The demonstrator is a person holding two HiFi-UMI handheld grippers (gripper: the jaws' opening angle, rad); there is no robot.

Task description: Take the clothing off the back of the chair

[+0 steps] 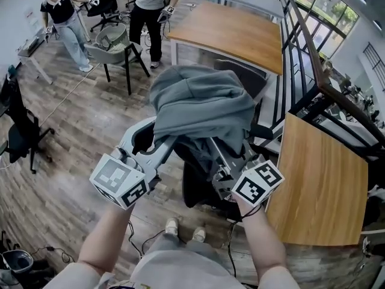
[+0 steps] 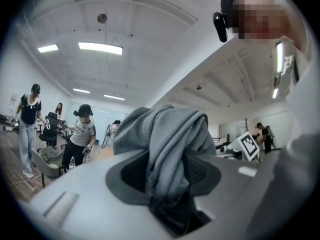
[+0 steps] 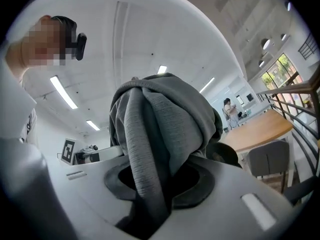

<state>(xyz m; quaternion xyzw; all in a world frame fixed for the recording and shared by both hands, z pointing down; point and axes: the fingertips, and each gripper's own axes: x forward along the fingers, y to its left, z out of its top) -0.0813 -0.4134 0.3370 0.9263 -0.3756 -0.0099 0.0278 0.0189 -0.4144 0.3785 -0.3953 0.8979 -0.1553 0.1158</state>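
Observation:
A grey hooded garment point(image 1: 201, 104) hangs bunched over the top of a black office chair point(image 1: 198, 179) right in front of me. My left gripper point(image 1: 157, 138) is shut on the garment's left side, a fold of grey cloth point(image 2: 167, 154) pinched between its jaws. On the right side my right gripper point(image 1: 231, 161) is shut on another thick fold of the cloth point(image 3: 150, 164). Both grippers point level, and the cloth bulges up over them. The chair's back is mostly hidden under the garment.
A wooden table point(image 1: 322, 185) stands close on the right, beside a black railing point(image 1: 313, 83). A longer wooden desk point(image 1: 234, 32) lies beyond the chair. At the far left stand a grey chair point(image 1: 114, 47) and two people point(image 1: 63, 20). A black chair point(image 1: 18, 131) sits at the left edge.

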